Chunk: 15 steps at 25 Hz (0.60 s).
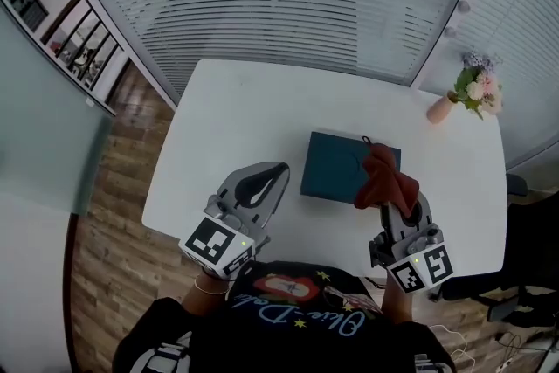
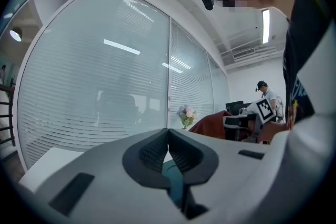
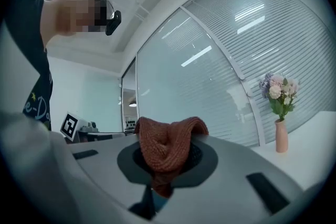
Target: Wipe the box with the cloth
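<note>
A dark teal box (image 1: 341,165) lies flat on the white table (image 1: 236,118), near its front middle. A rust-red knitted cloth (image 1: 384,177) hangs over the box's right front corner, pinched in my right gripper (image 1: 403,203), whose jaws are shut on it. In the right gripper view the cloth (image 3: 167,148) bulges up between the fingers. My left gripper (image 1: 272,177) sits left of the box, raised and tilted up, jaws shut with nothing in them. In the left gripper view its fingertips (image 2: 168,134) meet, with a sliver of the teal box (image 2: 172,176) below them.
A small pink vase of flowers (image 1: 472,92) stands at the table's far right corner. Glass walls with blinds enclose the far side. A black chair (image 1: 524,266) stands to the right of the table, and wooden floor (image 1: 113,188) lies to the left.
</note>
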Motion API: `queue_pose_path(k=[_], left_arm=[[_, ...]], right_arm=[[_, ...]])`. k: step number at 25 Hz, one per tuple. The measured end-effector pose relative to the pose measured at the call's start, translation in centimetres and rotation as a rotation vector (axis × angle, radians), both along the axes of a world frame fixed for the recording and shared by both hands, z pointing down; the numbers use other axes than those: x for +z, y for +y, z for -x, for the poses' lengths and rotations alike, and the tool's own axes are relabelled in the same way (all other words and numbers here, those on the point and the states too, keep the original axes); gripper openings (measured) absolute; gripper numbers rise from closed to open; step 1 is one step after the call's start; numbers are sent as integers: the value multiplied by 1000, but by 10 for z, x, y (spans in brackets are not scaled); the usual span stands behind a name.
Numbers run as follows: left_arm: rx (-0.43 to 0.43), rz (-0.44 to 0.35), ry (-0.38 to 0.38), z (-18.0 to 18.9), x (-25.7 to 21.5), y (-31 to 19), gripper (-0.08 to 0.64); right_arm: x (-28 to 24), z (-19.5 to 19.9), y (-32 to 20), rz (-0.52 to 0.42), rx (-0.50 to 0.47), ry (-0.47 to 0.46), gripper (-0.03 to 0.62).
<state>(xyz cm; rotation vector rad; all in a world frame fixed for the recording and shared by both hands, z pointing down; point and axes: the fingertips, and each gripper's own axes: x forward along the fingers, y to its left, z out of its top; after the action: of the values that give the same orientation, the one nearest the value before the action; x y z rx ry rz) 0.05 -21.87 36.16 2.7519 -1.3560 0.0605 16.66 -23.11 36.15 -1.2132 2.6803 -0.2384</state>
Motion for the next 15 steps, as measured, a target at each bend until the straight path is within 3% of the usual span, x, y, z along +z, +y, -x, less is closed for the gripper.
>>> queue_pose_path(k=[8,11,15], left_arm=[[-45,14,-22,-6,8,-29,3],[-83,41,-50,-1,15,-36,3],[-130,45,-80,5,13,-43,3]], right_arm=[[-4,-3,-43,-52,-72,48,23],[-12,13,-62,-125,-131,99,23],[-18,47,-84,-204,-218,92,23]])
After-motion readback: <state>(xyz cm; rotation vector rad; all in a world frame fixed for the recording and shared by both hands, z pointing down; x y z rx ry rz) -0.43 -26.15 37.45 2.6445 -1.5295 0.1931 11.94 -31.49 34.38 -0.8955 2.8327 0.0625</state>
